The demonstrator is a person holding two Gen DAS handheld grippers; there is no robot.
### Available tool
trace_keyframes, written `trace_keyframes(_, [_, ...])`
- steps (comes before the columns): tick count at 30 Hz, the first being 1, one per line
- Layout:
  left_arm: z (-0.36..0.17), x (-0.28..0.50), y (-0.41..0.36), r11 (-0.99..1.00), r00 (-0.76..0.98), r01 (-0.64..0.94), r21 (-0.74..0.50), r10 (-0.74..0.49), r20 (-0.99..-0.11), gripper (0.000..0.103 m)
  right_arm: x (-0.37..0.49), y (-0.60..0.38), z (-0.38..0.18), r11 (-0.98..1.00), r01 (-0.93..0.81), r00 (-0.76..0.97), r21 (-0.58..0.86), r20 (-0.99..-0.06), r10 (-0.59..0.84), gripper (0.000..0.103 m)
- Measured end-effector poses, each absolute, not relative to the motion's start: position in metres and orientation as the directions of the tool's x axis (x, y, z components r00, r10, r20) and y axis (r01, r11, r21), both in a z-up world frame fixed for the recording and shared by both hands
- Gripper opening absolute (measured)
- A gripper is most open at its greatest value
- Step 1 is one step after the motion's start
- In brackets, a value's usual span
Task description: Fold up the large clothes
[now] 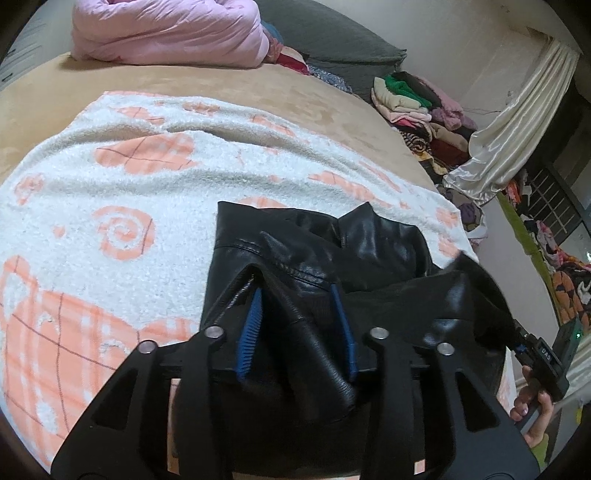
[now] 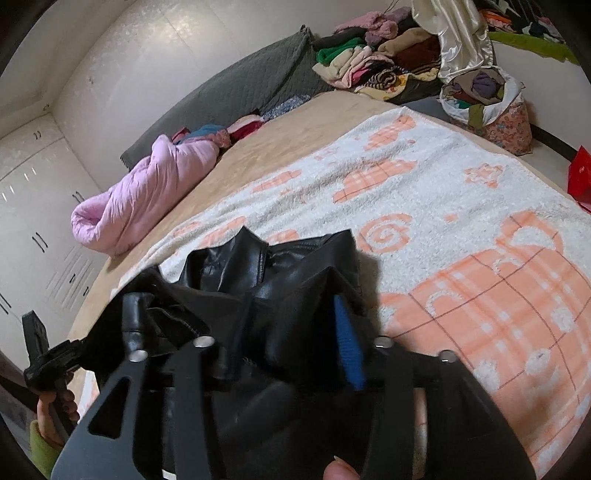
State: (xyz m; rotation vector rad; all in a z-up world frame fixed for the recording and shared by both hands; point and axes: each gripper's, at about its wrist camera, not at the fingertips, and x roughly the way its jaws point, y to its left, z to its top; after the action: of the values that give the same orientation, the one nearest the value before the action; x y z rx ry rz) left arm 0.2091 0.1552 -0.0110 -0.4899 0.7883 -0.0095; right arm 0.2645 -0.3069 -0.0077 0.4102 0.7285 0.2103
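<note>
A wide bed with a tan, suede-like cover [image 1: 229, 88] fills the space ahead of both tongs. On it lies a fluffy white blanket with orange checked hearts and spirals [image 1: 122, 192], which spreads under and in front of the tongs in both views. Far ahead, at the head of the bed, rests a rolled pink quilt [image 1: 166, 33], and behind it a long grey quilted pillow [image 2: 243, 85] leans on the wall. Beyond the far corner of the bed there is a pile of mixed folded clothes [image 2: 373, 66].

The black leather jacket [image 1: 314, 251] is bunched up between the two tongs — part of it rests on the white blanket just ahead of the fingers, and the rest hangs over them.

The left gripper [image 1: 299, 328] has its blue-padded fingers [image 1: 251, 325] set narrow, with a thick fold of the leather caught between them. The right gripper [image 2: 280, 339] also has leather between its fingers; one blue pad [image 2: 349, 343] shows, the other is covered by the jacket — the jaws pinch a fold.
</note>
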Motion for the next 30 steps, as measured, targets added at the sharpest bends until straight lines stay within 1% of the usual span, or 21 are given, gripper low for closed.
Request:
trace_keyframes(2, [-0.009,0.208,0.153,0.889,0.714,-0.169,-0.425,-0.186,-0.675,0.035,0.26,-0.311,-0.004,0.906,-0.034,0.751,0.422,-0.588,0.301,0.061])
trace_keyframes(5, [-0.001,0.204,0.153,0.885,0.735,-0.163,-0.437,-0.187,-0.652,0.045,0.254,-0.318,0.002,0.91,-0.031,0.773,0.414,-0.567,0.285,0.066])
trace_keyframes(8, [0.011,0.198,0.156,0.882,0.764,-0.155,-0.446,-0.179,-0.619,0.047,0.248,-0.318,0.009,0.925,-0.036,0.797,0.379,-0.547,0.255,0.071])
trace_keyframes(12, [0.023,0.187,0.164,0.883,0.798,-0.166,-0.438,-0.14,-0.586,0.05,0.243,-0.313,0.014,0.948,-0.046,0.817,0.316,-0.534,0.218,0.077])
trace_keyframes(14, [0.024,0.183,0.167,0.89,0.805,-0.177,-0.42,-0.114,-0.582,0.051,0.245,-0.308,0.015,0.962,-0.052,0.816,0.269,-0.544,0.196,0.077])
trace_keyframes(17, [0.016,0.183,0.169,0.91,0.789,-0.196,-0.365,-0.074,-0.609,0.051,0.251,-0.298,0.012,0.982,-0.059,0.809,0.182,-0.568,0.154,0.077])
trace_keyframes(19, [0.005,0.188,0.169,0.921,0.76,-0.199,-0.334,-0.07,-0.646,0.051,0.258,-0.292,0.01,0.989,-0.063,0.801,0.134,-0.584,0.13,0.077])
trace_keyframes(22, [-0.011,0.201,0.165,0.94,0.711,-0.19,-0.283,-0.067,-0.7,0.051,0.273,-0.285,0.001,0.996,-0.057,0.769,0.063,-0.633,0.084,0.077])
trace_keyframes(25, [-0.021,0.215,0.158,0.96,0.678,-0.173,-0.222,-0.048,-0.734,0.051,0.282,-0.284,-0.008,0.997,-0.061,0.751,0.044,-0.656,0.075,0.076])
trace_keyframes(27, [-0.025,0.225,0.152,0.97,0.666,-0.155,-0.19,-0.04,-0.745,0.051,0.29,-0.282,-0.013,0.996,-0.08,0.735,0.037,-0.673,0.084,0.072])
trace_keyframes(30, [-0.031,0.239,0.143,0.98,0.649,-0.147,-0.135,-0.008,-0.761,0.051,0.3,-0.278,-0.019,0.994,-0.111,0.722,0.016,-0.686,0.092,0.07])
